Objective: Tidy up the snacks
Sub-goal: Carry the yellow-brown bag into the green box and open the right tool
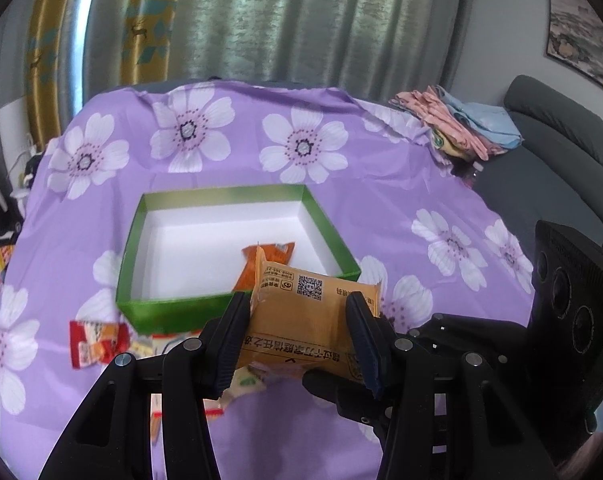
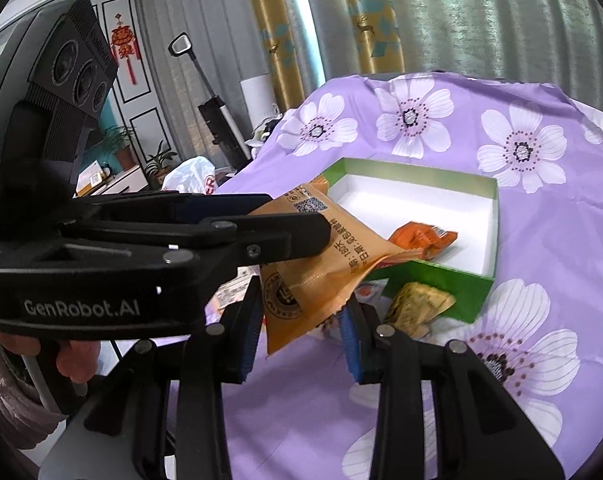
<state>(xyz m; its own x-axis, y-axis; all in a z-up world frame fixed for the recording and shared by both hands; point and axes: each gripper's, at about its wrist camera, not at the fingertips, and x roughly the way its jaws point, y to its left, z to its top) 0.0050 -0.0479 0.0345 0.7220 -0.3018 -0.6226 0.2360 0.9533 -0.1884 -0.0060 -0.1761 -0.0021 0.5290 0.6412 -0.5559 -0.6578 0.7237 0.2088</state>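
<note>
My left gripper (image 1: 297, 300) is shut on a tan snack packet (image 1: 313, 320) with a QR code and holds it above the table, just in front of the green box (image 1: 133, 256). The box has a white inside and holds one orange snack packet (image 1: 261, 264). In the right wrist view the tan packet (image 2: 317, 272) hangs from the left gripper over the box's near corner (image 2: 453, 280). My right gripper (image 2: 305, 308) is open and empty, just below and around the packet's lower edge. A yellow-brown snack (image 2: 417, 308) lies outside the box.
A purple flowered cloth (image 1: 341, 184) covers the table. Red and white snack packets (image 1: 97, 340) lie left of my left gripper. Folded clothes (image 1: 457, 124) sit at the far right corner, beside a grey sofa (image 1: 557, 152). Curtains hang behind.
</note>
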